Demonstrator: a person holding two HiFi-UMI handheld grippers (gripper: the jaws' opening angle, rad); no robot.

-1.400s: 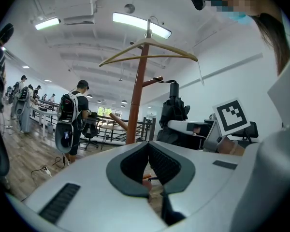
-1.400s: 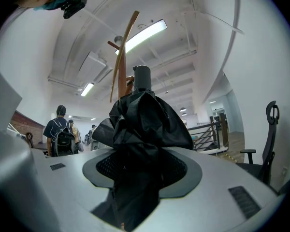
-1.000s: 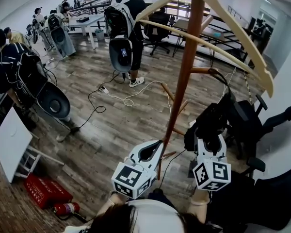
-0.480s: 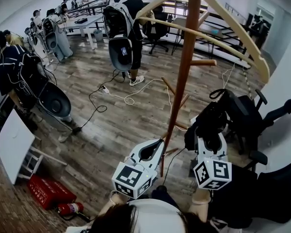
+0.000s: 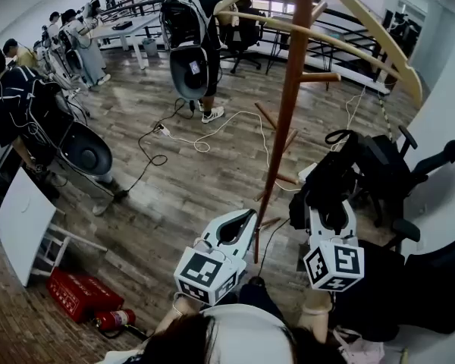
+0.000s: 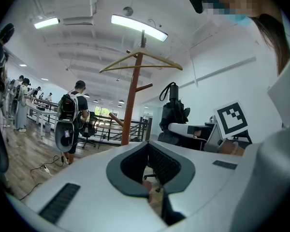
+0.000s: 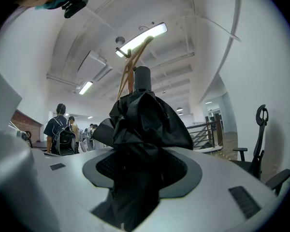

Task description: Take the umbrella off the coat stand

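Observation:
A black folded umbrella [image 5: 332, 182] stands upright between the jaws of my right gripper [image 5: 330, 217], which is shut on its lower part. Its strap loop [image 5: 338, 136] hangs free, to the right of the brown wooden coat stand [image 5: 287, 120] and below a short peg [image 5: 321, 76]. In the right gripper view the umbrella [image 7: 142, 124] fills the space between the pads of the right gripper [image 7: 142, 151]. My left gripper [image 5: 249, 218] hovers by the stand's lower pole, its tips together and nothing held. The left gripper view shows the stand [image 6: 132, 105] and the umbrella [image 6: 173, 115].
A wooden hanger [image 5: 379, 36] sits on top of the stand. Black office chairs [image 5: 409, 177] stand close on the right. Cables [image 5: 201, 139] trail over the wood floor. Several people with backpacks [image 5: 188, 29] are behind; a red box [image 5: 77, 296] and a fire extinguisher [image 5: 112, 320] lie low left.
The umbrella's strap loop has come off the stand's peg. My right gripper has carried the umbrella away from the pole, and both grippers have drawn back a little.

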